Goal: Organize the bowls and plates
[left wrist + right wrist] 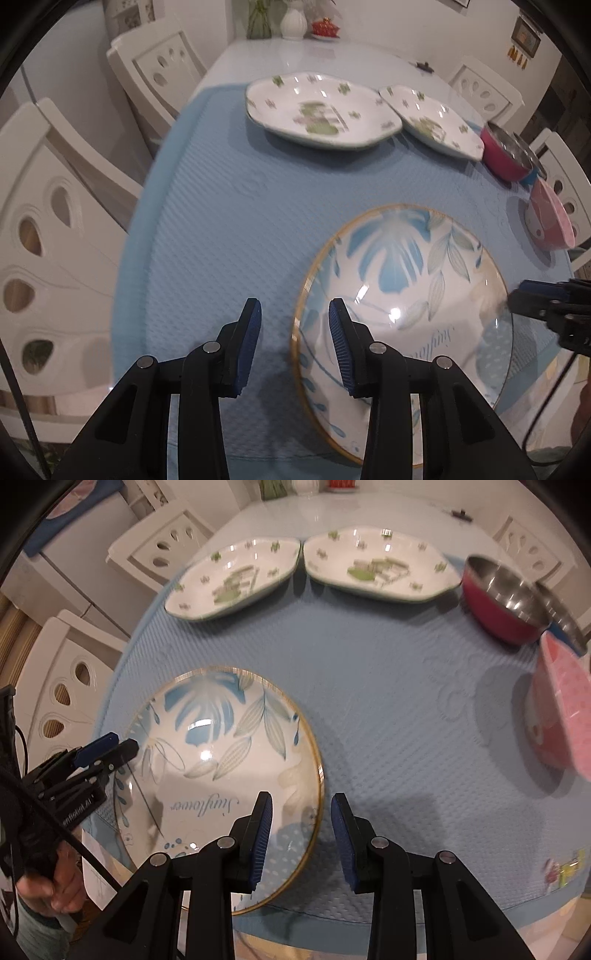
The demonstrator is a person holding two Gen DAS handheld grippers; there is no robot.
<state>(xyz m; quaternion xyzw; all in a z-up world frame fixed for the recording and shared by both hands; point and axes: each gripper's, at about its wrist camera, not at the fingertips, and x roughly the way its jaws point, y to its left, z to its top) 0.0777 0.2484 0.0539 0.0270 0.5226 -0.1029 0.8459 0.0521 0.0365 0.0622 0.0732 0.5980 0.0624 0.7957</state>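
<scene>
Two grippers flank the blue-leaf plate [221, 775]. Left gripper [294, 343] jaws gape, empty; right gripper [301, 836] likewise spread, holding nothing.

blue plate [218, 771]: glossy glazed ceramic | mat [388, 709]: textured matt cloth

Open left gripper [294, 341] straddles blue-leaf plate [402, 273] rim.

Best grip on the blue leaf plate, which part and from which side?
Pinch the gold rim of the blue leaf plate at its near edge, which overhangs the blue mat; one finger above, one below. It lies flat, so only the rim offers purchase.
</scene>
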